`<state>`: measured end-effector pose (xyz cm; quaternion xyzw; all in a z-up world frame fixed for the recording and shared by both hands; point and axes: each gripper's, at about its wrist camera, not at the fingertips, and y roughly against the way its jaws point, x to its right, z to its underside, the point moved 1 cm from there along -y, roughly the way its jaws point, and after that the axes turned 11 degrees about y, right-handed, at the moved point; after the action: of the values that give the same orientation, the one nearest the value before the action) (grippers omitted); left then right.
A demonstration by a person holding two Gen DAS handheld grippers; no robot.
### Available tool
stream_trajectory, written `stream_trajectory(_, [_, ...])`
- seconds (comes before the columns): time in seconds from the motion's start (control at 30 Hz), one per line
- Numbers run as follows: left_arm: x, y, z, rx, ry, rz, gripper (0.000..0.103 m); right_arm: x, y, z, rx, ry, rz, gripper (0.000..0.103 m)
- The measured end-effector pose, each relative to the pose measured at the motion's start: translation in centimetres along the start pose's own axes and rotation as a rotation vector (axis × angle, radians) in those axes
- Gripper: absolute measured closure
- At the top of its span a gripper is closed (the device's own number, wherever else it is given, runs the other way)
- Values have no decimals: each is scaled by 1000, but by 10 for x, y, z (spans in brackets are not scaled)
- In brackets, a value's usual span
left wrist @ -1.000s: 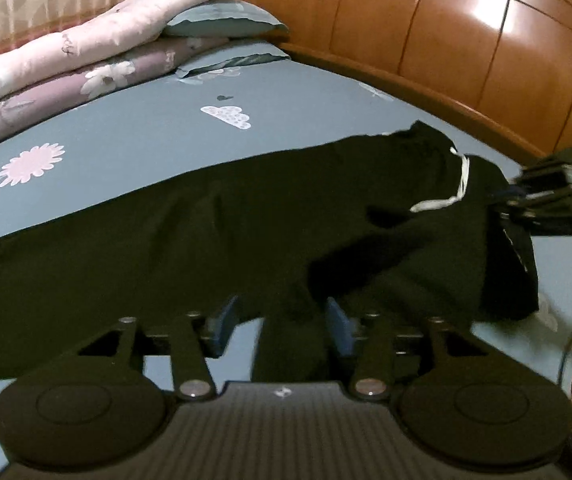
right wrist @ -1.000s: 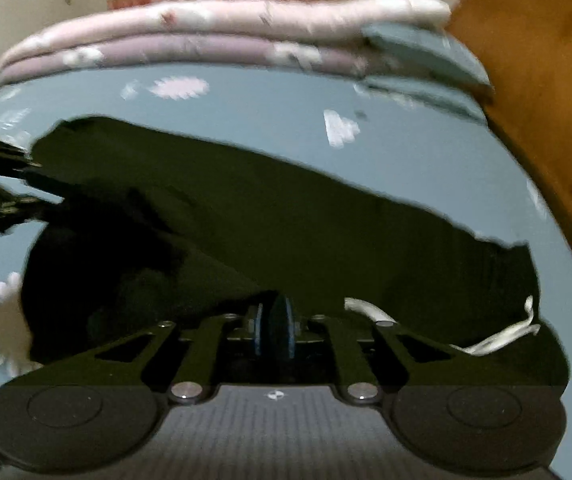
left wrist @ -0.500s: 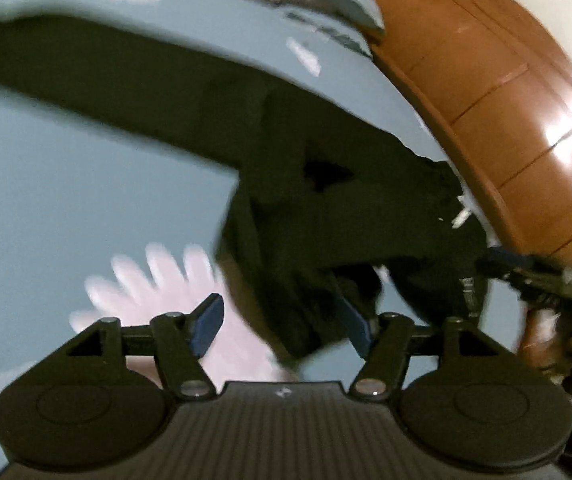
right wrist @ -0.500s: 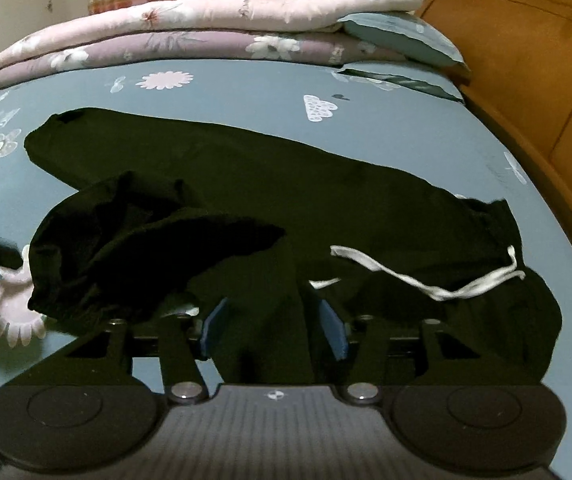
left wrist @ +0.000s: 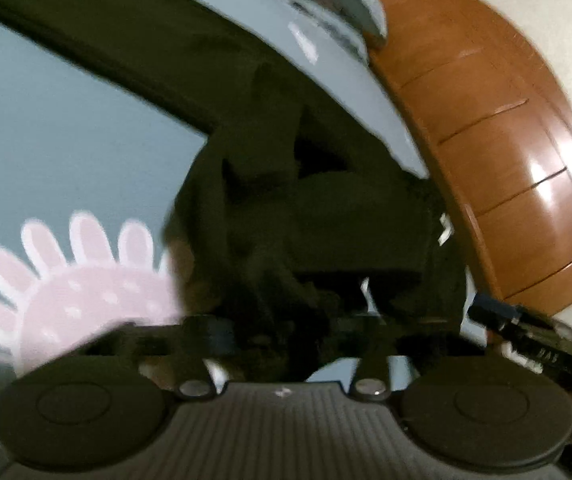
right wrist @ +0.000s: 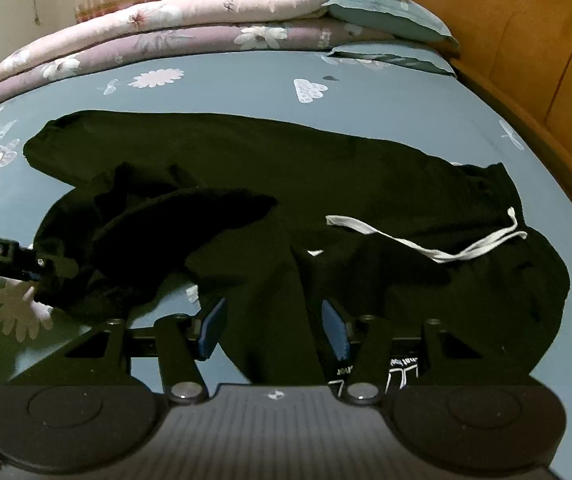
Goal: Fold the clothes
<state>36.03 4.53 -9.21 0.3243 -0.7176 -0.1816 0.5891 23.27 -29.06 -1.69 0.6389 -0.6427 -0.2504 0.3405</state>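
Lying crumpled on blue bed sheet (right wrist: 246, 80) — black drawstring trousers (right wrist: 366, 176), soft, limp, light. Left gripper (left wrist: 286, 320) has just been closing, clamped on bunched leg cloth. Right gripper (right wrist: 274, 328) parted, cloth between jaws, unpinched. Waistband, hems judged best holds.

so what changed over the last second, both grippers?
Left gripper let go, rolled and dropped toward the crumpled trouser leg by the pink flower print, and has just been closing on black cloth there. Right gripper released the black trousers; its jaws have just been opening, cloth loose between them. Trousers, white drawstring, folded quilts unmoved.
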Motion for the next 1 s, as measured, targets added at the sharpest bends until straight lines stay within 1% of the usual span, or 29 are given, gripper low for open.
stream_trajectory(0.03, [2, 2, 2, -8, -5, -10, 91, 1, -1, 1, 0, -5, -3, 41])
stream_trajectory(0.1, [6, 13, 6, 4, -29, -16, 93, 3, -3, 3, 0, -16, -11, 41])
stream_trajectory(0.17, [9, 31, 6, 18, -46, -33, 93, 3, -5, 3, 1, -22, -21, 41])
stream_trajectory(0.23, [8, 54, 4, 42, -55, -67, 93, 3, -8, 2, 2, -21, -32, 41])
stream_trajectory(0.43, [-10, 127, -1, 108, -73, -254, 93, -6, -18, -8, 4, 25, -59, 41])
stream_trajectory(0.57, [-27, 161, -9, 141, -38, -345, 93, -15, -21, -17, 17, 52, -78, 41])
stream_trajectory(0.63, [-37, 173, -12, 145, -35, -375, 93, -20, -20, -21, 22, 68, -84, 41])
stream_trajectory(0.73, [-45, 174, -21, 143, -28, -398, 91, -24, -19, -25, 26, 82, -85, 40])
stream_trajectory(0.87, [-45, 159, -35, 146, -46, -418, 90, -27, -17, -24, 18, 78, -72, 40])
stream_trajectory(0.97, [-42, 151, -51, 151, -73, -421, 86, -28, -15, -22, 11, 72, -57, 40])
stream_trajectory(1.0, [-41, 149, -57, 156, -85, -423, 81, -28, -14, -22, 8, 70, -51, 40])
